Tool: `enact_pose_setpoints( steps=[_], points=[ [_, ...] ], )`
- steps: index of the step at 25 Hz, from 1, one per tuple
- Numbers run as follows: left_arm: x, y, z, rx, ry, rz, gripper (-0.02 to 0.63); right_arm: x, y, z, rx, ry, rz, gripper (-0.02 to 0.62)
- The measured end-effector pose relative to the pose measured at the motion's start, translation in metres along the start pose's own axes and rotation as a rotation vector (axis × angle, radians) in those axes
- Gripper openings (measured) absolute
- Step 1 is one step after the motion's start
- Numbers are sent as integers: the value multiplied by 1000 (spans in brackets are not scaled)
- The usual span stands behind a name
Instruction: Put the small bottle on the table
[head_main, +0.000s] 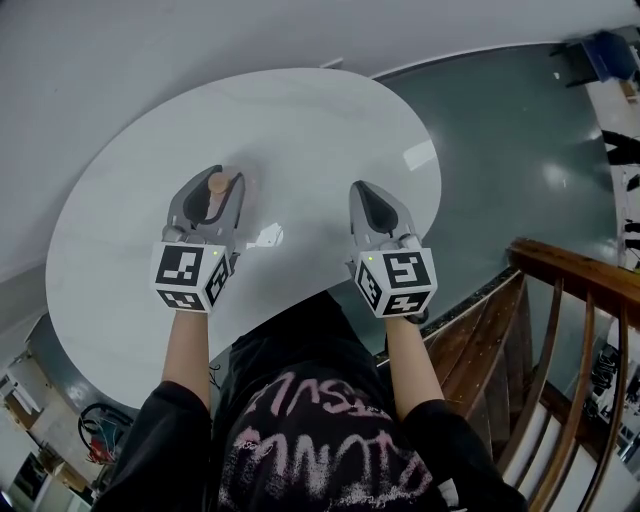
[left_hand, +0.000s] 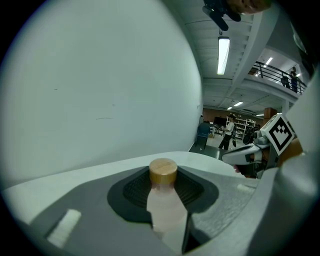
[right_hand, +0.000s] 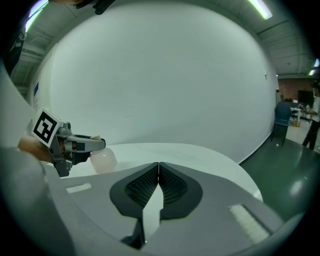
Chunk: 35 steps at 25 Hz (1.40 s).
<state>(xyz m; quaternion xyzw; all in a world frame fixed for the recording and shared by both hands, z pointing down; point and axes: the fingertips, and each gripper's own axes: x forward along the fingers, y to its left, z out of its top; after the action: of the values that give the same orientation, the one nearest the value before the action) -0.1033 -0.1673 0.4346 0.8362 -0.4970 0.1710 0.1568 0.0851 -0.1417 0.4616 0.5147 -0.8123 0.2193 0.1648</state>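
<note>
The small bottle (left_hand: 163, 172) has a wooden cap and a translucent pale body. It stands upright between the jaws of my left gripper (left_hand: 167, 200), which is shut on its neck. In the head view the cap of the bottle (head_main: 217, 183) pokes up through the left gripper (head_main: 213, 196) over the left middle of the white round table (head_main: 310, 120). From the right gripper view the bottle's body (right_hand: 103, 161) hangs below the left gripper (right_hand: 95, 144), close to the tabletop; contact cannot be told. My right gripper (head_main: 376, 205) (right_hand: 158, 186) is shut and empty, level with the left one.
A wooden stair railing (head_main: 565, 300) runs at the right, close to my right arm. Dark green floor (head_main: 520, 130) lies beyond the table's right edge. A pale wall (head_main: 150, 50) curves behind the table.
</note>
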Motion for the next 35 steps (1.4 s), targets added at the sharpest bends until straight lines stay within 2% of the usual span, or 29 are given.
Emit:
enact_pose_setpoints(
  steps=[24,35],
  points=[
    [11,1,-29,-23,48,-20,132,14,2,-23,48,46,-5,11],
    [14,-2,-33,-7,46,-30,132,16,3,-34,56,63,-6,12]
  ],
)
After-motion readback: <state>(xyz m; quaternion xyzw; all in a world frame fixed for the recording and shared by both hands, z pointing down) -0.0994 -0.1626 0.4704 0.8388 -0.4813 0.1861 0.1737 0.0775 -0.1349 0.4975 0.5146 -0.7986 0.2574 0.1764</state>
